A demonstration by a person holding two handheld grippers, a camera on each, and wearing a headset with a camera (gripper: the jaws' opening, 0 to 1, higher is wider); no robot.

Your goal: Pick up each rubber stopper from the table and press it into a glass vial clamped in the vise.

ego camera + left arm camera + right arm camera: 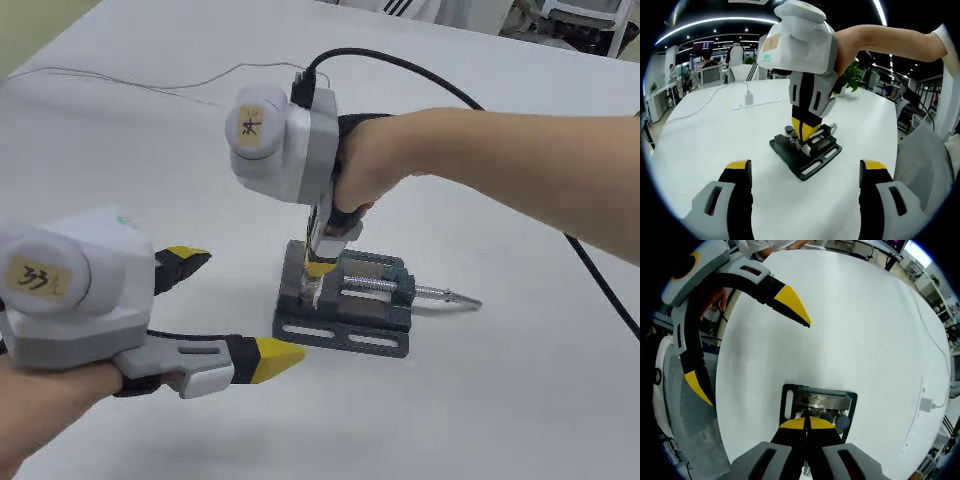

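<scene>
While the white right gripper (318,270) points straight down with its yellow-tipped jaws together, the tips reach into the dark grey metal bench vise (345,325), which sits well in from the edges of the white table (500,400). Whether a stopper lies under the tips cannot be told. One dark-capped glass vial (788,132) stands just beside them. The left gripper (250,305) hovers nearby, jaws apart and empty. Risk: off-axis pressure could tilt the stopper or crack the glass.

Yellow-tipped tongs (250,305); perhaps dark-grey vise (345,332)
</scene>
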